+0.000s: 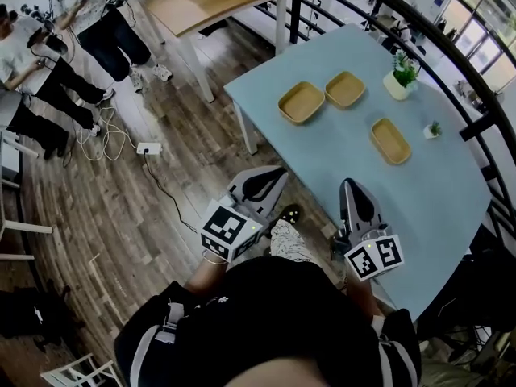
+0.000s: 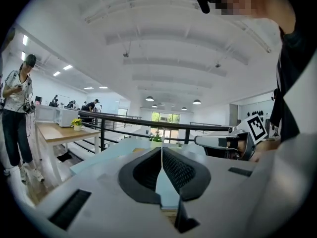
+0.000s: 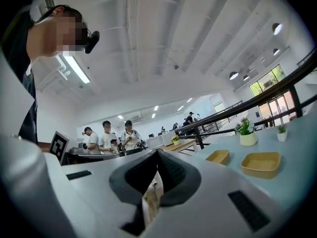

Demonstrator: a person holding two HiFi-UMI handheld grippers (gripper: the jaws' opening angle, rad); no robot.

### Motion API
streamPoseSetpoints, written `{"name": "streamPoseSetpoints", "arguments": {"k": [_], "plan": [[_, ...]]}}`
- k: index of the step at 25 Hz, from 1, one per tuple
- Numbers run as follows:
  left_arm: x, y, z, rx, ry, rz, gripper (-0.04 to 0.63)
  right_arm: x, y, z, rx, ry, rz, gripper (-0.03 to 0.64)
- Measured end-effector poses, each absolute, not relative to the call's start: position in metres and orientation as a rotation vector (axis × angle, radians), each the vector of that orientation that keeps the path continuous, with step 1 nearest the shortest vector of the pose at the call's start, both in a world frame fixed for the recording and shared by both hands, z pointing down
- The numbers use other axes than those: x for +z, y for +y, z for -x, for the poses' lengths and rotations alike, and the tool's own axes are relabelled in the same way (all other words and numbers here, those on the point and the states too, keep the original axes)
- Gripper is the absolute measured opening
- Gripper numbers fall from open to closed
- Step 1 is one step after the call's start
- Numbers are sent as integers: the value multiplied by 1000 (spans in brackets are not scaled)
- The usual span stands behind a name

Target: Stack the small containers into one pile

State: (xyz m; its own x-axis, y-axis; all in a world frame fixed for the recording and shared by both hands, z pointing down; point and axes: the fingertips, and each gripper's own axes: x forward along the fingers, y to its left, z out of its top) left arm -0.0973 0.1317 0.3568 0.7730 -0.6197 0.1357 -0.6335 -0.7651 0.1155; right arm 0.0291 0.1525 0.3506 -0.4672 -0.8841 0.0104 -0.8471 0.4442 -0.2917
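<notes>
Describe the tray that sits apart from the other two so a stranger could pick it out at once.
Start at the light blue table. Two tan trays sit side by side; the third tray lies alone, nearer the person, next to the tiny potted plant. It is the only one with no tray beside it.

potted plant [image 1: 401, 76], power strip [image 1: 148, 147], railing [image 1: 295, 6]
</notes>
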Motion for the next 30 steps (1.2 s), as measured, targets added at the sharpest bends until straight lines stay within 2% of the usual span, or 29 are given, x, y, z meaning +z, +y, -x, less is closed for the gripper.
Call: {"name": "streamPoseSetpoints", "arguments": {"k": [16, 30], "plan": [[370, 4, 90, 218, -938, -2764, 20, 363, 34, -43, -414, 2503, 1623, 0], [420, -123, 28, 492, -869, -2751, 21, 429, -66, -122, -614, 2339, 1778, 25]]}}
